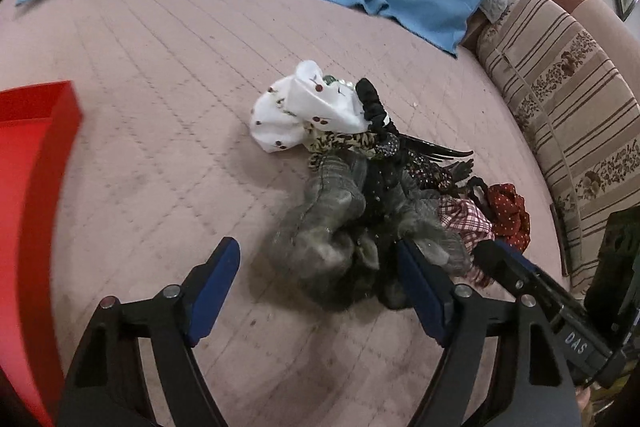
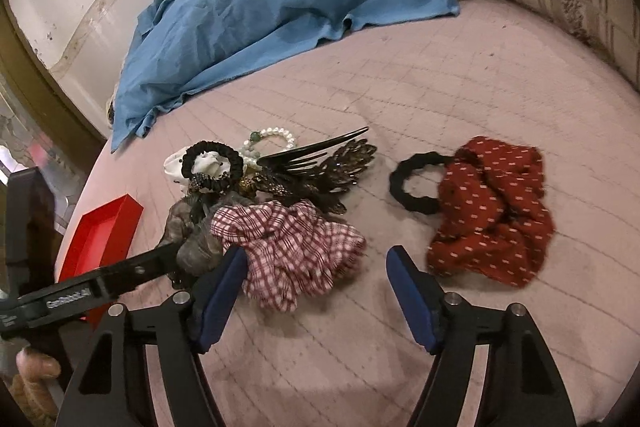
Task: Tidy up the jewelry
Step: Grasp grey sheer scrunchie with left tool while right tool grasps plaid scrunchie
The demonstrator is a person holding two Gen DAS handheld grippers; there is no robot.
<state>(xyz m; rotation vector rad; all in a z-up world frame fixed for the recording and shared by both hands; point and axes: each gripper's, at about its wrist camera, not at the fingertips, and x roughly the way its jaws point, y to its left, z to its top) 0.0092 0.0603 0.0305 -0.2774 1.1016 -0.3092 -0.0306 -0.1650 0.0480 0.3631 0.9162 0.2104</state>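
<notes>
Left tongs [image 1: 316, 275] spread wide, gripping nothing, poised over grey scrunchie [image 1: 320, 227] at near edge of accessory pile on pink quilted bed [image 1: 160, 87]; white cherry-print scrunchie [image 1: 304, 111] at far end, red box [image 1: 36, 155] well apart at left. Right tongs [image 2: 316, 279] likewise spread and empty, with checked scrunchie [image 2: 296, 247] touching left finger, red dotted scrunchie [image 2: 492, 207] just beyond right finger, pearl bracelet [image 2: 276, 135] behind black hair claw [image 2: 316, 155].

Red tray [image 1: 24, 163] cut off at left; grey scrunchie [image 1: 324, 227] blurred.
</notes>
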